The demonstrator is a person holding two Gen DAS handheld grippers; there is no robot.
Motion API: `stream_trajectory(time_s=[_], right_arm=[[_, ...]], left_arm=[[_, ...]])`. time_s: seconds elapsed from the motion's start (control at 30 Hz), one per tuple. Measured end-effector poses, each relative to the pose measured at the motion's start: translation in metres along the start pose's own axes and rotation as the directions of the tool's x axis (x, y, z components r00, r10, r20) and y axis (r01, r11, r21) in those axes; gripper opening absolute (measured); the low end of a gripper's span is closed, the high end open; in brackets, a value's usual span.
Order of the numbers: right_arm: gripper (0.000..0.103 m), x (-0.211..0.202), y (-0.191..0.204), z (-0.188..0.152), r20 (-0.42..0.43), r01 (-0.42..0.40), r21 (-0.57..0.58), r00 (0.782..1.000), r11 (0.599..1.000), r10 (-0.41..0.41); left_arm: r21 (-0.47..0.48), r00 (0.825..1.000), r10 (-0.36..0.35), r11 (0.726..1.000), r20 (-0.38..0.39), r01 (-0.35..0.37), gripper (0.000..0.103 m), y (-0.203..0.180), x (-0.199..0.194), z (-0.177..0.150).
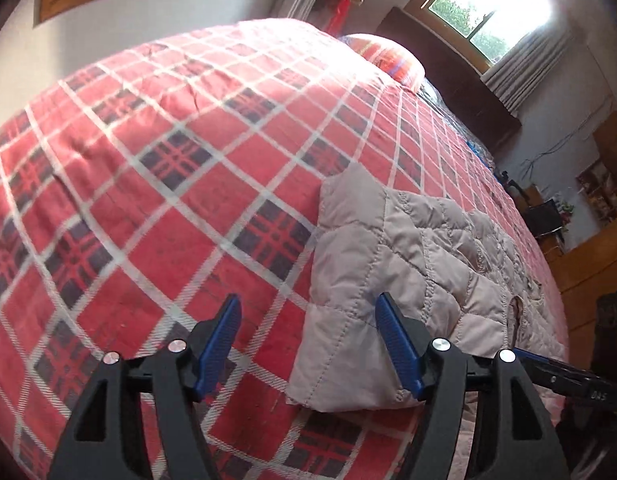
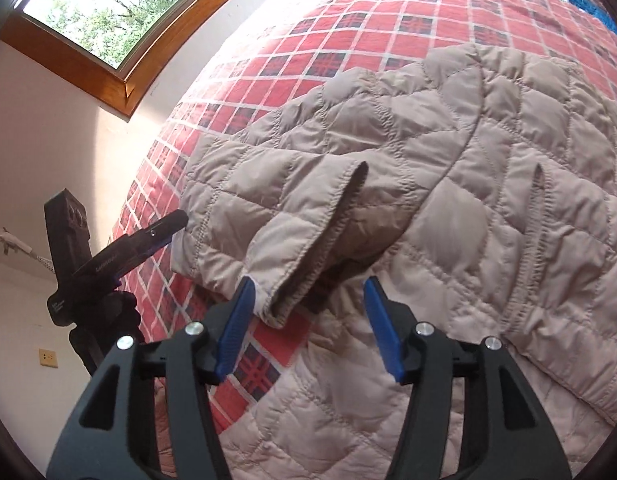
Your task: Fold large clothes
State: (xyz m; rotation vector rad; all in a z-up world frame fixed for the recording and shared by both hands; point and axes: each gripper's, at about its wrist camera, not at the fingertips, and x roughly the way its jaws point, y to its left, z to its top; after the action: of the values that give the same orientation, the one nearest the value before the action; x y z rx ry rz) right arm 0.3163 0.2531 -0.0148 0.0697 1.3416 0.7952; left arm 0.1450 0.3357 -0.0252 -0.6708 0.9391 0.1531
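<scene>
Left gripper (image 1: 308,344): jaws wide, holding nothing, poised over the near edge of the bed (image 1: 156,152), at the jacket's left edge. Right gripper (image 2: 308,326): jaws wide, empty, straddling a sleeve cuff (image 2: 284,280). Jacket (image 2: 448,168): beige, quilted, spread on the bed's near right side, lower part hanging over the near edge. Pillow (image 1: 392,58): far end of bed. Window (image 1: 488,12): beyond.

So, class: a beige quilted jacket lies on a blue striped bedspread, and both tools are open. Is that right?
Not quite. The jacket lies on a red plaid bedspread, as both wrist views show. The left tool and right tool are indeed open.
</scene>
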Motion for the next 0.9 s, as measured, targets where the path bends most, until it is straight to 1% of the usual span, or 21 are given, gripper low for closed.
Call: stream_trajectory(time_s=[0.03, 0.07, 0.1, 0.13, 0.17, 0.2, 0.27, 0.33, 0.43, 0.67, 0.8, 0.9], right_arm=[[0.055, 0.006, 0.001, 0.002, -0.008, -0.008, 0.005, 1.000, 1.000, 0.008], [0.050, 0.012, 0.000, 0.002, -0.014, -0.016, 0.010, 1.000, 1.000, 0.016], [0.040, 0.016, -0.002, 0.002, -0.023, -0.026, 0.014, 0.999, 1.000, 0.026], [0.034, 0.022, -0.003, 0.003, -0.035, -0.038, 0.016, 0.999, 0.999, 0.039], [0.021, 0.027, -0.004, 0.002, -0.043, -0.047, 0.018, 0.998, 0.999, 0.048], [0.012, 0.031, -0.004, 0.002, -0.047, -0.041, 0.015, 0.998, 0.999, 0.042], [0.011, 0.036, -0.007, -0.003, -0.051, -0.025, 0.010, 0.998, 1.000, 0.026], [0.011, 0.040, -0.012, -0.006, -0.052, -0.031, 0.020, 0.998, 0.999, 0.032], [0.009, 0.038, -0.015, -0.006, -0.045, -0.051, 0.030, 0.998, 0.998, 0.053], [0.006, 0.011, -0.017, -0.008, -0.004, -0.046, 0.007, 0.999, 0.999, 0.046], [0.005, -0.012, -0.025, -0.011, 0.031, -0.042, 0.007, 0.999, 0.999, 0.042], [0.005, -0.034, -0.033, -0.014, 0.065, -0.028, 0.003, 0.997, 1.000, 0.027]], left_arm=[[0.004, 1.000, -0.011, 1.000, -0.010, 0.011, 0.069, -0.001, 0.002, -0.001], [0.005, 1.000, -0.017, 1.000, -0.015, 0.017, 0.068, -0.002, 0.003, -0.003], [0.006, 1.000, -0.021, 1.000, -0.019, 0.021, 0.064, -0.004, 0.004, -0.005], [0.011, 0.999, -0.028, 1.000, -0.028, 0.029, 0.053, -0.006, 0.006, -0.006], [0.014, 0.999, -0.036, 0.999, -0.038, 0.037, 0.045, -0.009, 0.008, -0.007], [0.017, 0.999, -0.034, 0.999, -0.043, 0.035, 0.037, -0.010, 0.009, -0.009], [0.034, 0.999, -0.022, 0.999, -0.032, 0.023, 0.032, -0.014, 0.010, -0.011], [0.044, 0.999, -0.028, 0.999, -0.028, 0.029, 0.023, -0.018, 0.009, -0.013], [0.067, 0.999, -0.030, 0.997, -0.013, 0.031, 0.018, -0.026, 0.006, -0.012], [0.107, 0.999, -0.052, 0.993, 0.007, 0.051, 0.014, -0.048, -0.003, -0.014], [0.131, 0.997, -0.075, 0.989, 0.012, 0.072, 0.013, -0.067, -0.008, -0.014], [0.162, 0.995, -0.100, 0.982, 0.014, 0.096, 0.012, -0.090, -0.012, -0.013]])
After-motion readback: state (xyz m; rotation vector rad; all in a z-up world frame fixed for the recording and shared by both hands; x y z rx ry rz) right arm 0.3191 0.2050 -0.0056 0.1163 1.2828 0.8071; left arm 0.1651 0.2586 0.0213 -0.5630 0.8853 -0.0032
